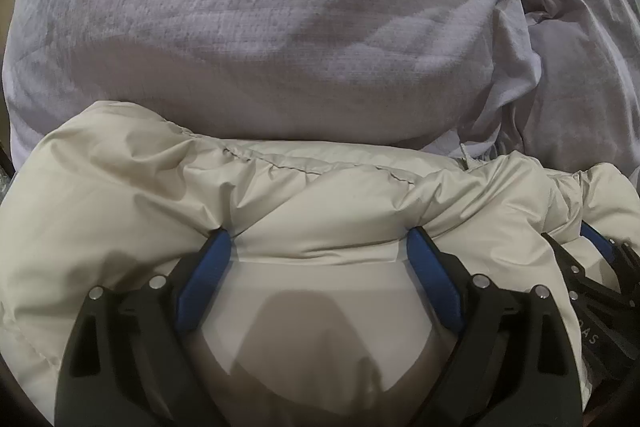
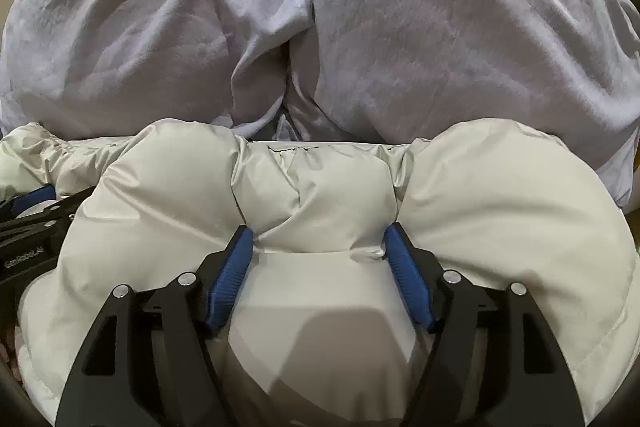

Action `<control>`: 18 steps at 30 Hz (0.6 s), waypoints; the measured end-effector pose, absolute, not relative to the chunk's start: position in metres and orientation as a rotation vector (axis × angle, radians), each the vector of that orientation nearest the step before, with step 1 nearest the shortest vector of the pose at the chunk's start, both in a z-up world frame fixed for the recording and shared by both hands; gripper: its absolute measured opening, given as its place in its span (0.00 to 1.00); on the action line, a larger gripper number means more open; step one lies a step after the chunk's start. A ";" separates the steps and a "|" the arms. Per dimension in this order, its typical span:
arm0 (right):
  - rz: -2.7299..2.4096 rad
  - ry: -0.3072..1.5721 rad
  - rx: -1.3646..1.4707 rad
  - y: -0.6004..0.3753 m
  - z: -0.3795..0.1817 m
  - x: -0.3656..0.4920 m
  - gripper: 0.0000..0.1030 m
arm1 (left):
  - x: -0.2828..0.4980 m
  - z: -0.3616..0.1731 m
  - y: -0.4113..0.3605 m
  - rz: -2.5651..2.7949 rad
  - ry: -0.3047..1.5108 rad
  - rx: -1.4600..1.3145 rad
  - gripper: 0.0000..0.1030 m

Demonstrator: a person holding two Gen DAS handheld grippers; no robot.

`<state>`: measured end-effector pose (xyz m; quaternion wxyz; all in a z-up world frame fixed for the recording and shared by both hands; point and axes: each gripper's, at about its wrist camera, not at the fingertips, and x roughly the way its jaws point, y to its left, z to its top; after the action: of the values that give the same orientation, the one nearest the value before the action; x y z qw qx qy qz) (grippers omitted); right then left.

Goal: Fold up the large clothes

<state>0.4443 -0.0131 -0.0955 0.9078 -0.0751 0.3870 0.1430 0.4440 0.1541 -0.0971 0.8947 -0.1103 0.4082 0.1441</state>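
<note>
A rumpled lavender fleece blanket [image 1: 260, 27] covers the bed behind, filling the background of both views. On its near edge lies a cream puffer jacket [image 1: 160, 187], bunched in padded folds. The left tool [image 1: 319, 241] has its blue pads spread wide with a thick roll of the jacket pressed between them; whether it truly grips is unclear. Just to its right, the right tool [image 2: 319, 237] pinches a plump quilted section, fabric puckering at both pads. The jacket looks light, soft and slippery, best held at stitched seams. No containers appear.
</note>
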 end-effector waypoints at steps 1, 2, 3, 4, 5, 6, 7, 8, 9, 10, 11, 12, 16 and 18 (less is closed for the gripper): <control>0.297 0.803 -0.154 -0.013 -0.097 0.446 0.69 | 0.442 -0.098 0.154 0.297 0.845 -0.229 0.87; 0.300 0.813 -0.152 -0.013 -0.096 0.446 0.70 | 0.440 -0.098 0.155 0.296 0.844 -0.230 0.87; 0.301 0.821 -0.152 -0.014 -0.096 0.448 0.70 | 0.437 -0.094 0.152 0.296 0.846 -0.230 0.87; 0.300 0.832 -0.155 -0.016 -0.094 0.447 0.70 | 0.435 -0.091 0.151 0.298 0.851 -0.228 0.87; 0.300 0.838 -0.152 -0.018 -0.090 0.446 0.70 | 0.433 -0.089 0.151 0.299 0.855 -0.226 0.87; 0.303 0.841 -0.146 -0.018 -0.090 0.451 0.70 | 0.428 -0.085 0.150 0.297 0.856 -0.227 0.87; 0.306 0.841 -0.133 -0.024 -0.084 0.448 0.70 | 0.425 -0.081 0.150 0.292 0.854 -0.229 0.87; 0.302 0.834 -0.123 -0.030 -0.077 0.447 0.70 | 0.420 -0.078 0.151 0.289 0.850 -0.234 0.87; 0.296 0.828 -0.115 -0.035 -0.073 0.447 0.70 | 0.414 -0.073 0.154 0.286 0.844 -0.243 0.87; 0.290 0.819 -0.102 -0.043 -0.067 0.446 0.70 | 0.409 -0.070 0.157 0.287 0.839 -0.252 0.87; 0.284 0.813 -0.094 -0.051 -0.064 0.447 0.70 | 0.404 -0.066 0.161 0.292 0.832 -0.263 0.87; 0.270 0.804 -0.087 -0.060 -0.058 0.448 0.70 | 0.400 -0.062 0.163 0.295 0.827 -0.270 0.87; 0.191 0.776 -0.090 -0.088 -0.051 0.454 0.70 | 0.384 -0.047 0.176 0.317 0.792 -0.270 0.87; 0.147 0.777 -0.089 -0.101 -0.053 0.457 0.70 | 0.379 -0.042 0.183 0.335 0.773 -0.252 0.87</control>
<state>0.4570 -0.1006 -0.0527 0.9220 -0.0433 0.3781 0.0716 0.3790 0.1832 -0.0424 0.9048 -0.1219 0.3742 0.1623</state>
